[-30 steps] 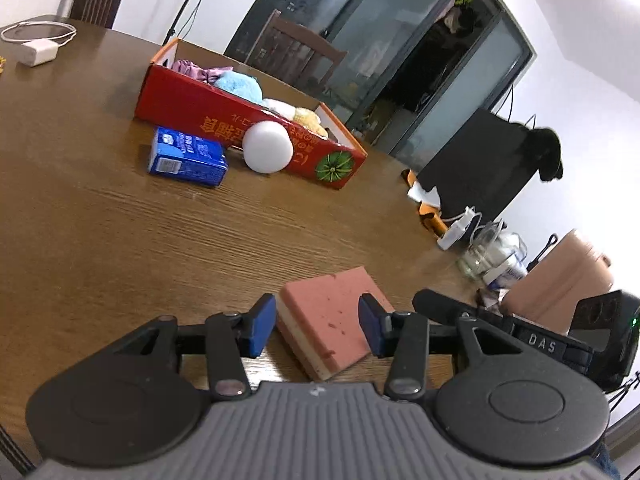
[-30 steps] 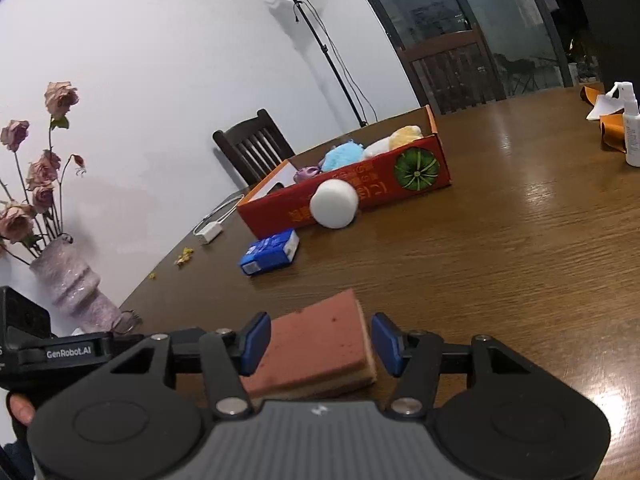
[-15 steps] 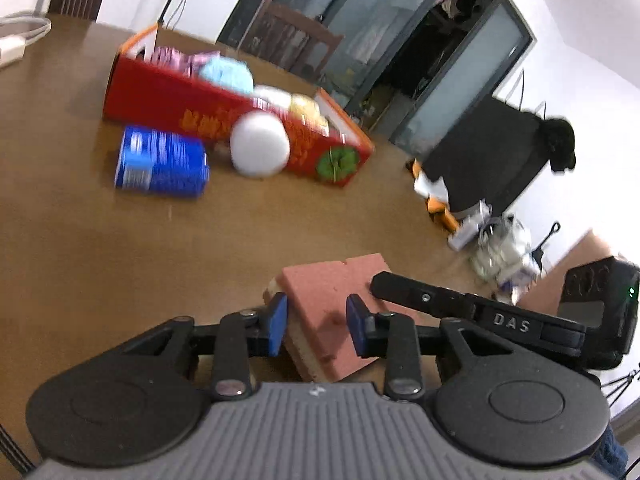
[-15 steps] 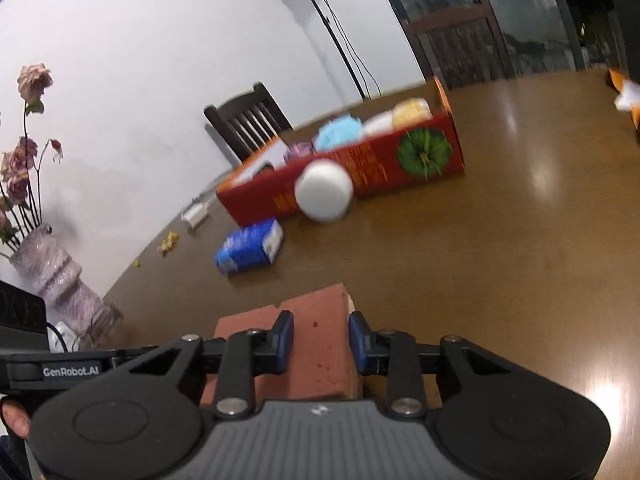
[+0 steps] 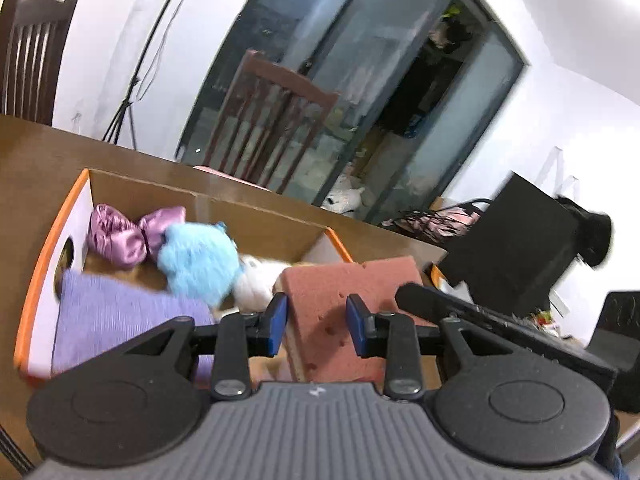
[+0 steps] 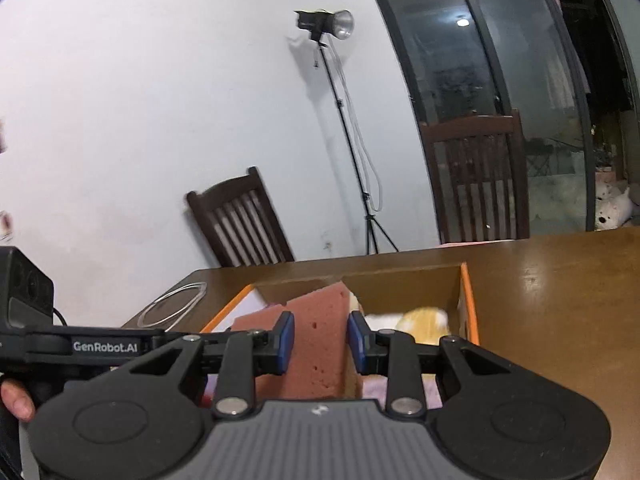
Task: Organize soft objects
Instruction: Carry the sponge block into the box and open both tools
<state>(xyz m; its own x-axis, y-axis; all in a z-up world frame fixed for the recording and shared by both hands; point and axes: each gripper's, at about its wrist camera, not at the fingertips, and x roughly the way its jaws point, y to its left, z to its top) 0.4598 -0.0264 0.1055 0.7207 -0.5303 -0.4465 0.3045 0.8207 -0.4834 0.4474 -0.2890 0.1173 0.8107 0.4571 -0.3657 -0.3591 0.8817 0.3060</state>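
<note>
A pink sponge (image 5: 344, 300) with a pale underside is held in the air over the open cardboard box (image 5: 40, 264). My left gripper (image 5: 316, 322) is shut on one end of it and my right gripper (image 6: 320, 340) is shut on the other end of the sponge (image 6: 316, 340). Inside the box lie a purple cloth (image 5: 116, 320), a pink satin bow (image 5: 124, 236), a fluffy blue toy (image 5: 198, 264) and a white soft thing (image 5: 256, 284). In the right wrist view a yellow soft toy (image 6: 424, 322) shows near the box's orange rim (image 6: 466, 304).
The box sits on a brown wooden table (image 6: 560, 300). Wooden chairs (image 5: 272, 128) stand at the far side, with a light stand (image 6: 340, 100) by the wall. A coiled white cable (image 6: 172, 308) lies on the table left of the box. A black case (image 5: 516, 252) stands to the right.
Both grippers closed on the sponge, lifted it off the table and carried it forward to above the box. The blue carton and white ball have dropped out of view.
</note>
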